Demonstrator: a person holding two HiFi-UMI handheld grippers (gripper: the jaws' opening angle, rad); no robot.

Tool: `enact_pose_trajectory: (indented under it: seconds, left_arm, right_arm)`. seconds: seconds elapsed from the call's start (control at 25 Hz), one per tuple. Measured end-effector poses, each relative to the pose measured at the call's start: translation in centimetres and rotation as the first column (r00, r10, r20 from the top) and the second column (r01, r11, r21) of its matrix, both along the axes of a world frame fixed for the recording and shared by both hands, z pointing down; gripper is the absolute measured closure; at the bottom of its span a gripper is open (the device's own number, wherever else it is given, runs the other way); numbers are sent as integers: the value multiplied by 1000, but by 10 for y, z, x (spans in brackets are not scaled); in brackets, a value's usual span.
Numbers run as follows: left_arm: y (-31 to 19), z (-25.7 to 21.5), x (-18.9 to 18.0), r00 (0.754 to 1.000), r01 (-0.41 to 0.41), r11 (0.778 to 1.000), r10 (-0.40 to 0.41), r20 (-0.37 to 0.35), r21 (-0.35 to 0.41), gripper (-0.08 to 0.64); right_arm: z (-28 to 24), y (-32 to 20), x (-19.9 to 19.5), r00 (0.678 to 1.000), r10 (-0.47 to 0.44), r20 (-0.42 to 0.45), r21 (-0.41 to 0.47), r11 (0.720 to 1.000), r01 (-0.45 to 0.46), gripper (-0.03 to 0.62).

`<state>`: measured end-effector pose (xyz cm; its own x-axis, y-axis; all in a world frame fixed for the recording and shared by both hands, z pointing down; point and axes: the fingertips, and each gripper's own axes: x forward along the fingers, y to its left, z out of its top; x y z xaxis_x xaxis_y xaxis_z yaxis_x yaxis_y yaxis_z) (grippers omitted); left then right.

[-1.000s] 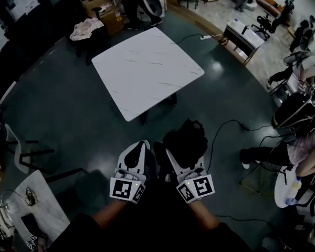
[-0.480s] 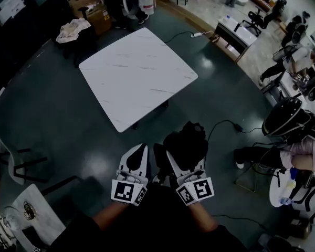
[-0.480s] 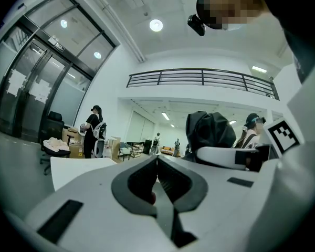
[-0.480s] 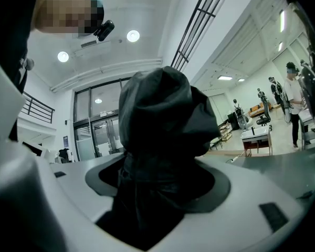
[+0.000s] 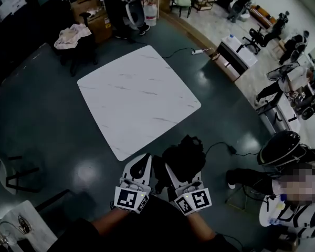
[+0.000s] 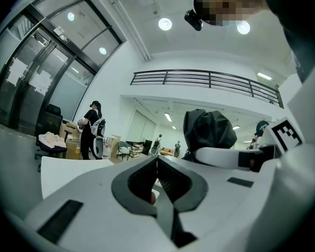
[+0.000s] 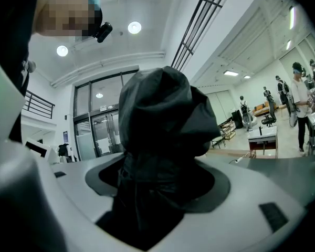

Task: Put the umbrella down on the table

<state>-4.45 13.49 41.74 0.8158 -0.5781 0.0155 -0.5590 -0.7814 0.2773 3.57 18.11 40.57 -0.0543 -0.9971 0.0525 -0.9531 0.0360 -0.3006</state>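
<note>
Two hand-held grippers [image 5: 143,160] [image 5: 182,166] abreast, seemingly level

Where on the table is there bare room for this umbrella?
The whole white table top is bare, corner to corner; its near corner lies closest to the umbrella. Clutter sits off its far-left side: a cloth pile and a cardboard box.

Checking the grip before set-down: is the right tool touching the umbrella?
Touching. In the right gripper view the umbrella sits inside the right tool, both jaws pressed against its fabric.

The black folded umbrella [image 5: 185,154] sits clamped in the right hand-held gripper [image 5: 185,168], near the white table [image 5: 139,98].
</note>
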Motion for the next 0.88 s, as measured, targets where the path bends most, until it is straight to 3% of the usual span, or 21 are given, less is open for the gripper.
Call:
enact_pose_trajectory:
  seconds: [0.52,0.88]
  left_arm:
    - [-133,14,15,998,-59,998,58,-18,-36,543]
    - [-207,34,36,1000,11,998,-10,14,-54,543]
  right_arm:
    - [16,-127,15,999,44,-18,-60,997,-45,261]
    - [47,-195,55,1000,26,7,-105,994,-25,261]
